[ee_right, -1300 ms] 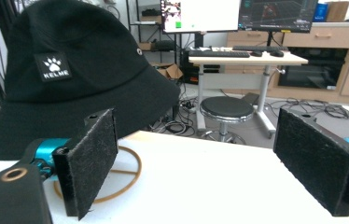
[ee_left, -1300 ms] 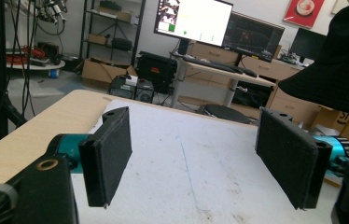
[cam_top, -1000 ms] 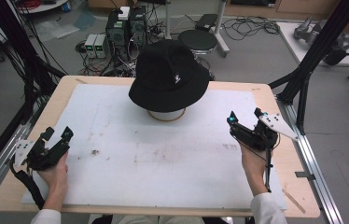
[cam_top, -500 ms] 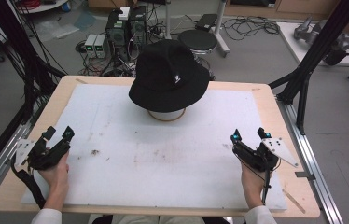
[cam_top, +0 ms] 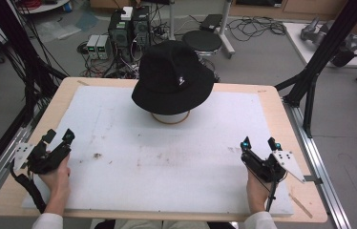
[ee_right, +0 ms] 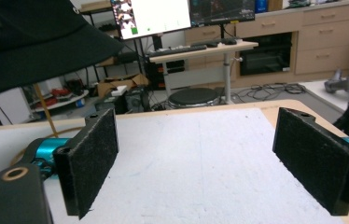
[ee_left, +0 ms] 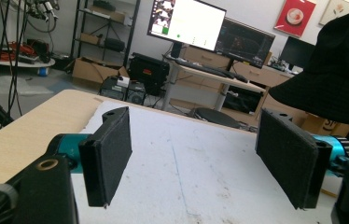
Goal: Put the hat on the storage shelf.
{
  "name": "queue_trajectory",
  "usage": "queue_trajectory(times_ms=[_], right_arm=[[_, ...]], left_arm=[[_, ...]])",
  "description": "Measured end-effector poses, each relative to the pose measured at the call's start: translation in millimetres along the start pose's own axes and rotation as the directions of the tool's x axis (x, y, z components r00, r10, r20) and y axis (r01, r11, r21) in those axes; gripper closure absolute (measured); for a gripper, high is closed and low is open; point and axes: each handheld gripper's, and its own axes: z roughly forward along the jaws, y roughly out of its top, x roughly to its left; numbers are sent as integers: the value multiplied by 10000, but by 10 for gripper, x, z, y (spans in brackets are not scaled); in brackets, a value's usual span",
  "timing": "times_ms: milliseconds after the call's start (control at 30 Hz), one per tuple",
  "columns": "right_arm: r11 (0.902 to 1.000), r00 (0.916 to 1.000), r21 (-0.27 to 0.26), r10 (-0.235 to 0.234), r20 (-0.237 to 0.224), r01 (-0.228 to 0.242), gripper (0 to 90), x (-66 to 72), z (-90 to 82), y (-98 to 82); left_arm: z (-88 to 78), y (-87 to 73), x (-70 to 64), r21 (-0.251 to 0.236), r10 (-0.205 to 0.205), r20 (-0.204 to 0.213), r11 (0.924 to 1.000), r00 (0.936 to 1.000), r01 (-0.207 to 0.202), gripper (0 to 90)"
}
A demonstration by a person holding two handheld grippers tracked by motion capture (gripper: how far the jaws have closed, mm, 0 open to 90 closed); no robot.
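The wooden table [cam_top: 281,102] spans the middle of the high view, and a white mat [cam_top: 167,162] covers nearly all of it, leaving bare wood strips along every edge. The mat carries small dark specks left of centre.

A black bucket hat [cam_top: 173,78] sits at upper centre of the frame on a round stand [cam_top: 169,117], near the far edge of the mat. Its brim overhangs the stand on all sides. Between the hat and both grippers the mat is unobstructed.

Black frame struts [cam_top: 320,57] rise at upper right and upper left, just off the table's corners. Computer boxes [cam_top: 129,28] and a round stool [cam_top: 204,42] stand on the floor beyond the far edge.

The left gripper [cam_top: 58,138] sits at lower left, near the mat's left edge, jaws spread wide with nothing between them. The right gripper [cam_top: 261,142] sits at lower right, likewise wide open and holding nothing. Both are well apart from the hat.
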Motion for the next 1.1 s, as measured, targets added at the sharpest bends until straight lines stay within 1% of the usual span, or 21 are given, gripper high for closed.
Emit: queue_trajectory(times_ms=[33, 67, 233, 300, 333, 433, 500, 767, 900, 1000, 1100], right_arm=[[9999, 9999, 93, -132, 30, 132, 129, 6, 9, -9], [9990, 9993, 225, -377, 74, 375, 128, 21, 22, -25], [9966, 9981, 551, -613, -28, 613, 133, 77, 49, -55], [9953, 9976, 695, -684, 48, 679, 134, 74, 61, -61], [9953, 9978, 719, -659, 78, 652, 134, 67, 65, -61], [9960, 9993, 834, -331, 148, 318, 134, 40, 75, -62], [9962, 9996, 846, -235, 160, 221, 134, 28, 77, -60], [9953, 9997, 944, -236, 48, 230, 136, 29, 97, -66], [9946, 9999, 1028, -119, 19, 117, 137, 22, 101, -67], [9934, 10000, 1146, 61, -22, -58, 137, 12, 111, -71], [9930, 10000, 1179, 87, -48, -80, 137, 5, 113, -71]], left_arm=[[3, -3, -2, 2, -5, 21, 10000, 10000, 5, 270], [2, -4, -3, 21, 11, 28, 10000, 10000, -11, 270], [7, -11, -16, 83, 74, 75, 9999, 9999, -75, 271], [6, -11, -18, 95, 95, 60, 9999, 9999, -95, 270], [6, -12, -19, 113, 84, 61, 9999, 9999, -85, 271], [4, -17, -19, 134, 87, 65, 9999, 9999, -87, 271], [2, -18, -20, 156, 113, 72, 9998, 9999, -114, 270], [-12, -18, -11, 178, 72, 36, 9998, 10000, -73, 271], [-15, -19, -6, 182, 26, 32, 9998, 10000, -27, 271], [-14, -20, -6, 187, 12, 30, 9998, 10000, -12, 270], [-11, -22, -9, 202, -17, 35, 9998, 10000, 16, 270]])
